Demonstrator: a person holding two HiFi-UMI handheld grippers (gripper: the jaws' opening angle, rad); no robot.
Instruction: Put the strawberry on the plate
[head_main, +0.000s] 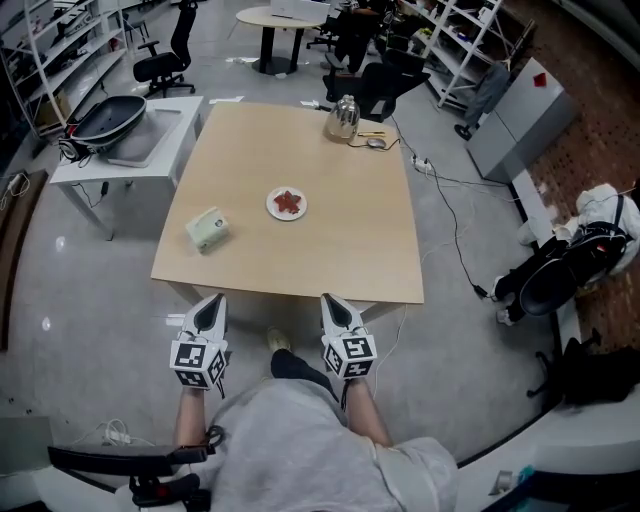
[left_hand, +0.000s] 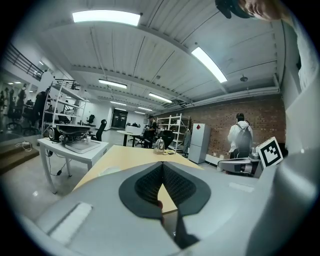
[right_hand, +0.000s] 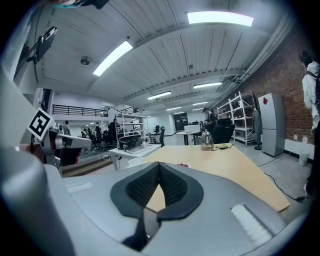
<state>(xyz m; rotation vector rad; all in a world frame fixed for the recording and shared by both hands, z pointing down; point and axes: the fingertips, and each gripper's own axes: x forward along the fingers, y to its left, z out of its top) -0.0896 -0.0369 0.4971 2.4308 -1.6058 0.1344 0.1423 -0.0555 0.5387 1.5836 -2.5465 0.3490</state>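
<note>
A: Looking for the strawberry — where?

B: Lying on the plate, mid-table, well apart from both grippers.

A: Checking the left gripper now.

B: Hovering just off the near edge, jaws pressing together tip to tip, gripping nothing.

A: And the right gripper?

B: Hanging level with the left one, off the same near edge — jaws meeting fully, carrying nothing either.

A: Seeing anything else up there?

B: Spotting a green box left of the plate and nearer; also a kettle standing at the far edge.
</note>
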